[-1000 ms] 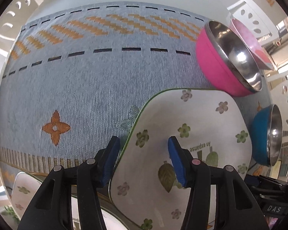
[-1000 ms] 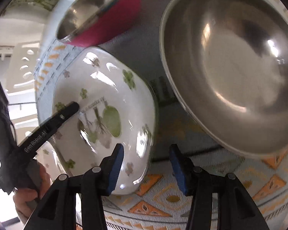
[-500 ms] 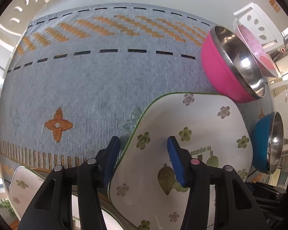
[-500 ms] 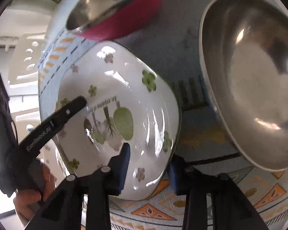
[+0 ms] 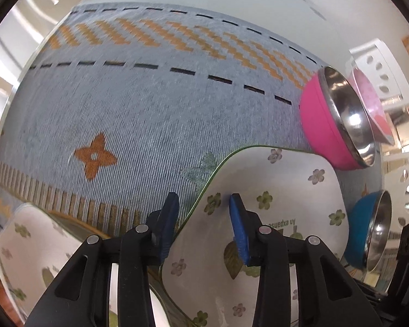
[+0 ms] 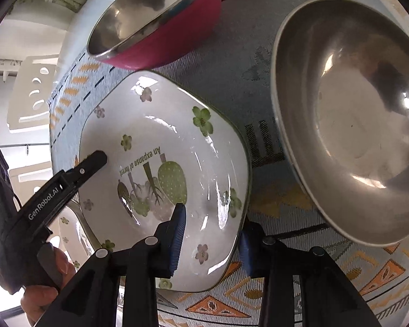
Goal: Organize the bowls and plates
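Note:
A white square plate with green flowers (image 5: 286, 207) (image 6: 163, 147) sits slightly raised over the grey-blue mat. My left gripper (image 5: 203, 215) straddles its left rim, jaws narrowed around the edge with gaps still showing. My right gripper (image 6: 212, 231) straddles the plate's near right rim, one pad over the plate and one under. The left gripper also shows in the right wrist view (image 6: 68, 179) at the plate's far edge. A pink steel bowl (image 5: 332, 120) (image 6: 155, 19) and a blue steel bowl (image 5: 368, 229) (image 6: 349, 120) stand close by.
A second flowered plate (image 5: 32, 250) lies at the lower left, partly under the held plate. A pink plate (image 5: 370, 103) stands behind the pink bowl. White perforated chairs (image 5: 381, 62) stand beyond the table. The mat (image 5: 122, 109) stretches ahead of the left gripper.
My right gripper moved forward until its jaws straddle the plate's rim, and narrowed. My left gripper's jaws narrowed on the opposite rim. The plate has tilted up a little.

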The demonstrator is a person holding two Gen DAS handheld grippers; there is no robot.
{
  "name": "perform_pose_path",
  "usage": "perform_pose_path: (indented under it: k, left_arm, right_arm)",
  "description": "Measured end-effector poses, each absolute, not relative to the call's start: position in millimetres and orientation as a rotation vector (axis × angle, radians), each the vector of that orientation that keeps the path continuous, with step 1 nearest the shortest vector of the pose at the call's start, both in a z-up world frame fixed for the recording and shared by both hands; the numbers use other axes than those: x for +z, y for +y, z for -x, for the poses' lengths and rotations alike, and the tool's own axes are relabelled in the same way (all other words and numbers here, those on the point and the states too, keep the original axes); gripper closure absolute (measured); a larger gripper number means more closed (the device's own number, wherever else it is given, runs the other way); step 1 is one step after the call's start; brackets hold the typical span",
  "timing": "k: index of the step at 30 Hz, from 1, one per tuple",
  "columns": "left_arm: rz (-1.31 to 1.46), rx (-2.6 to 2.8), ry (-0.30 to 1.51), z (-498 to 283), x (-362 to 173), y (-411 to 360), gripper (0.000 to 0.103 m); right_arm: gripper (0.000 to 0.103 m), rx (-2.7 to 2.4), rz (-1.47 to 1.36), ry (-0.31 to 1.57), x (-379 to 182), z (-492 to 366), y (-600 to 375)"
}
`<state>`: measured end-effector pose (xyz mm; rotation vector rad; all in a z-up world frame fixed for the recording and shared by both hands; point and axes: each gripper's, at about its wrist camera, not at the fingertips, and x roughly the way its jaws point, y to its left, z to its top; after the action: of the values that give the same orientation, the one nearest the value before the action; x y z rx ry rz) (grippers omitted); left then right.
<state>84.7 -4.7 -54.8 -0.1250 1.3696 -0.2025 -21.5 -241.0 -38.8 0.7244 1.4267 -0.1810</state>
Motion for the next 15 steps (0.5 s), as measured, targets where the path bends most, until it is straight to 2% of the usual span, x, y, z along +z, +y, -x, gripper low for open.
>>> perform_pose_path:
  k: [15]
  left_arm:
    - [0.163,-0.254,1.363,-72,-39,6,0.068]
  right_arm:
    - [0.067,-0.137,-0.680,1.401,-32,24,-251]
